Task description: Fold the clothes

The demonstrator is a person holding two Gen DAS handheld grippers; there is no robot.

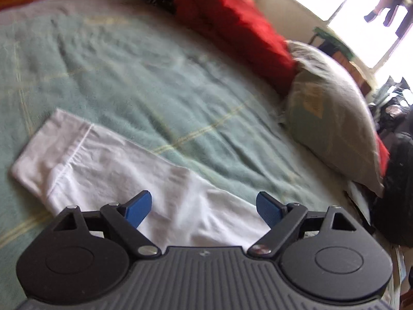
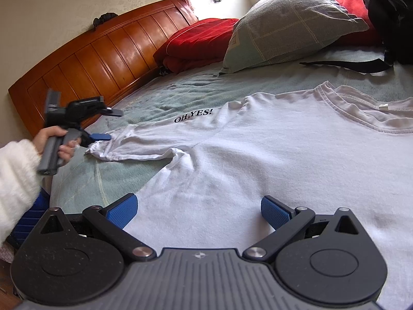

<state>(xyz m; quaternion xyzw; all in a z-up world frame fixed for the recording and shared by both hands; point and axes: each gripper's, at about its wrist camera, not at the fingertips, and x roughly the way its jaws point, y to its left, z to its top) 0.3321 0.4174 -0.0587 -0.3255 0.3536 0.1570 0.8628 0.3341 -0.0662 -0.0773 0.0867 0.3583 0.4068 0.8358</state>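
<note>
A white T-shirt (image 2: 232,160) lies spread front-up on a green blanket (image 2: 180,87) that covers the bed, filling the middle and right of the right wrist view, its collar (image 2: 361,108) toward the upper right and the black words "OH,YES!" printed near the upper middle. One sleeve (image 1: 85,160) stretches out flat toward the left of the frame in the left wrist view, which is blurred. The left gripper (image 1: 204,208) sits over that sleeve at the bottom of its own view, its blue fingers (image 1: 139,209) spread wide with nothing between them; in the right wrist view it appears at the left edge, held by a hand (image 2: 55,142) in a fluffy white cuff, just at the sleeve's end. The right gripper (image 2: 198,213) is at the bottom of its frame above the shirt's lower part, jaws wide apart and holding nothing. A grey-green pillow (image 2: 291,25) and a red cushion (image 2: 196,41) rest at the top of the frame beside the wooden headboard (image 2: 98,51)
</note>
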